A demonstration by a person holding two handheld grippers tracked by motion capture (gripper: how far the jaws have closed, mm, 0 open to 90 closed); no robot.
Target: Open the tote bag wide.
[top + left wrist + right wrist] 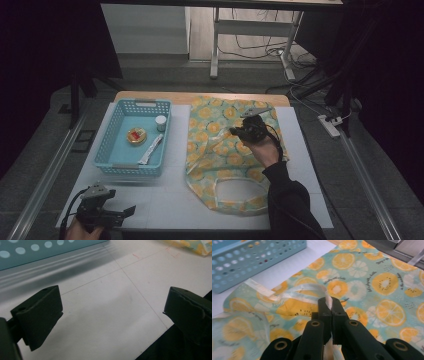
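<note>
A cloth bag (220, 150) printed with orange and kiwi slices lies flat on the white table, its handle opening toward the near edge. My right gripper (234, 131) hovers over the bag's middle and is shut on a pale strap of the bag (328, 299), which is pinched between the jaws and lifted off the cloth (372, 285). My left gripper (131, 210) rests low at the table's near left corner. Its jaws stand wide open over bare table (112, 312) with nothing between them.
A light blue perforated basket (107, 140) sits left of the bag and holds a small white jar (160, 123), a round tin with a red centre (136, 135) and a white sachet (151, 149). The basket wall (37, 250) lies ahead of the left gripper.
</note>
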